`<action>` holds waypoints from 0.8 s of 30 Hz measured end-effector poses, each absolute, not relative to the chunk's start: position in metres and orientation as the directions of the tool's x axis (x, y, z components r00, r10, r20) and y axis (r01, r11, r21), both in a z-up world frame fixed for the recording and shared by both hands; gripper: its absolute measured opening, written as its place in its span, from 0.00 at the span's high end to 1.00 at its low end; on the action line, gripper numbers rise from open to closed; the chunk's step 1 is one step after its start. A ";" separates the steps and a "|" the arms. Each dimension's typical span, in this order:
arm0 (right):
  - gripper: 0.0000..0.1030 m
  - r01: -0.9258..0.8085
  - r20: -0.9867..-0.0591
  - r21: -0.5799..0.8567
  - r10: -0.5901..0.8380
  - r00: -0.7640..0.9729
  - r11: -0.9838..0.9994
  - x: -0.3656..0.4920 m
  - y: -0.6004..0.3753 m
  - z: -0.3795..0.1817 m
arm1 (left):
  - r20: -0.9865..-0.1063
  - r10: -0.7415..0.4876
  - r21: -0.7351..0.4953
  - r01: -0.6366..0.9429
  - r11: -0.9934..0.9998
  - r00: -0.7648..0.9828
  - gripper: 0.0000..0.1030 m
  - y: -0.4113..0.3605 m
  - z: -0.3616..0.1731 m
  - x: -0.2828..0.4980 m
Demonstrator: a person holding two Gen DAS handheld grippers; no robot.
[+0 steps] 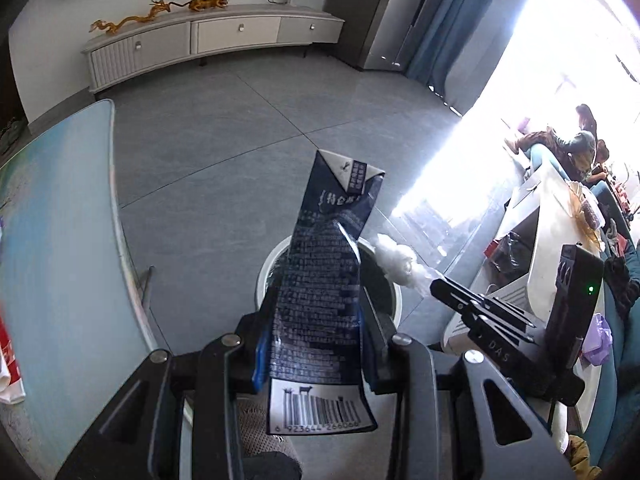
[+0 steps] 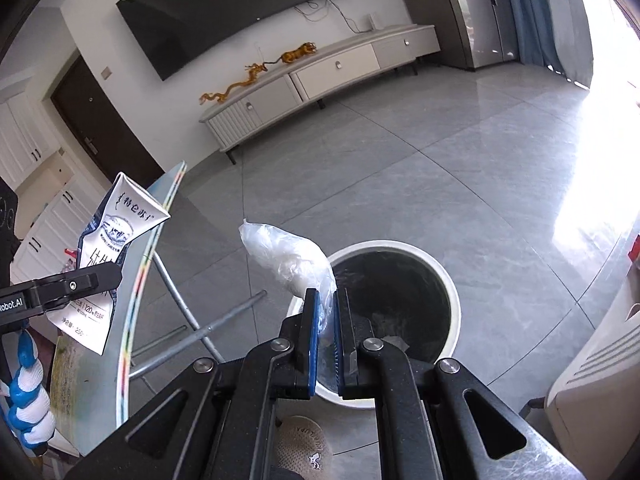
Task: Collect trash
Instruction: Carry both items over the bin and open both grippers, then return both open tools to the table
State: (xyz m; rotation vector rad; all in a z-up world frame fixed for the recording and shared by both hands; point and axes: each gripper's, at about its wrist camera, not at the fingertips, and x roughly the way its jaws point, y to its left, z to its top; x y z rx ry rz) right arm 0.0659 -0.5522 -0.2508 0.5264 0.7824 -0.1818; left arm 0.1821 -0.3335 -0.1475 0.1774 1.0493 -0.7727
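My left gripper [image 1: 316,344] is shut on a flattened dark blue milk carton [image 1: 324,280] and holds it upright above the white round bin [image 1: 266,268]. The carton also shows in the right wrist view [image 2: 108,248], with the left gripper [image 2: 96,280] clamped on it. My right gripper [image 2: 326,312] is shut on a crumpled clear plastic bag [image 2: 284,252], held over the near left rim of the bin [image 2: 450,288]. The bin has a dark liner and some scraps inside. The right gripper [image 1: 436,284] and its bag [image 1: 396,258] show in the left wrist view.
A glass table [image 1: 64,240] with metal legs [image 2: 192,320] stands left of the bin. A white TV cabinet [image 2: 320,80] lines the far wall across the grey tiled floor. White furniture [image 2: 600,380] stands at the right. A slippered foot [image 2: 300,448] is below the grippers.
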 end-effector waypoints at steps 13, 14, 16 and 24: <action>0.57 0.403 -0.765 0.355 0.014 0.644 0.844 0.084 -0.569 -0.287 | -0.821 -0.525 -0.271 0.656 0.704 0.225 0.45 -0.376 -0.178 0.211; 0.57 0.407 -0.767 0.352 0.011 0.642 0.843 0.085 -0.570 -0.287 | -0.818 -0.529 -0.274 0.656 0.704 0.226 0.45 -0.374 -0.176 0.210; 0.57 0.414 -0.767 0.349 0.003 0.642 0.841 0.082 -0.570 -0.286 | -0.812 -0.532 -0.270 0.653 0.708 0.241 0.45 -0.367 -0.171 0.208; 0.57 0.391 -0.736 0.314 -0.038 0.675 0.865 0.072 -0.554 -0.253 | -0.775 -0.508 -0.206 0.610 0.766 0.376 0.45 -0.324 -0.135 0.192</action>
